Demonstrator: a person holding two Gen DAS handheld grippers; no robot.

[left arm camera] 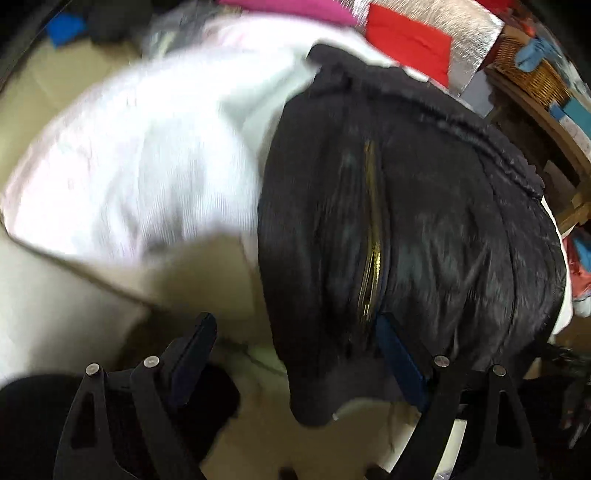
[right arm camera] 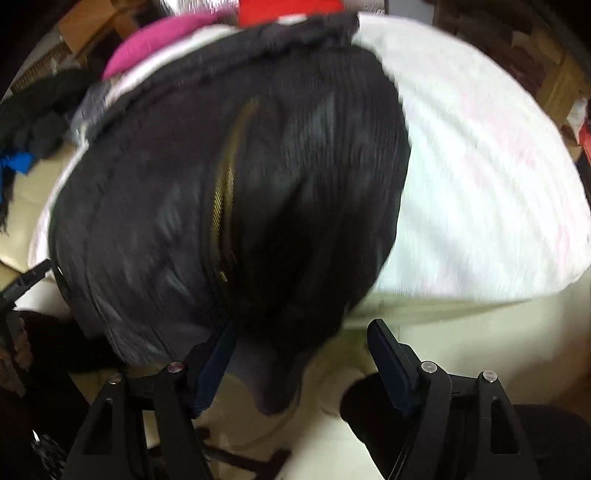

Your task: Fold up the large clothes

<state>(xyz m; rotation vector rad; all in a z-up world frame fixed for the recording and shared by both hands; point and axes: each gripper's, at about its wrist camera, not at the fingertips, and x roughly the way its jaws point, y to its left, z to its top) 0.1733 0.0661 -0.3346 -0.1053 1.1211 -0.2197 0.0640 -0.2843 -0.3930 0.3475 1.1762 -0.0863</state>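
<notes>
A black quilted jacket (left arm camera: 413, 236) with a gold zipper (left arm camera: 371, 236) lies on a white cloth-covered surface (left arm camera: 147, 155). It also shows in the right wrist view (right arm camera: 221, 206), zipper (right arm camera: 225, 192) running down its middle. My left gripper (left arm camera: 295, 328) is open; the jacket's near hem lies between its fingers, the right finger (left arm camera: 399, 350) under the fabric. My right gripper (right arm camera: 299, 339) is open too, its left finger (right arm camera: 218, 362) partly covered by the hem. Both views are blurred.
Pink (left arm camera: 288, 9) and red (left arm camera: 406, 44) clothes lie beyond the jacket. A wicker basket (left arm camera: 532, 74) and wooden furniture (left arm camera: 554, 140) stand at the right. Dark clothes (right arm camera: 33, 122) and something blue (right arm camera: 14, 162) lie at the left. The white cloth (right arm camera: 480, 184) extends right.
</notes>
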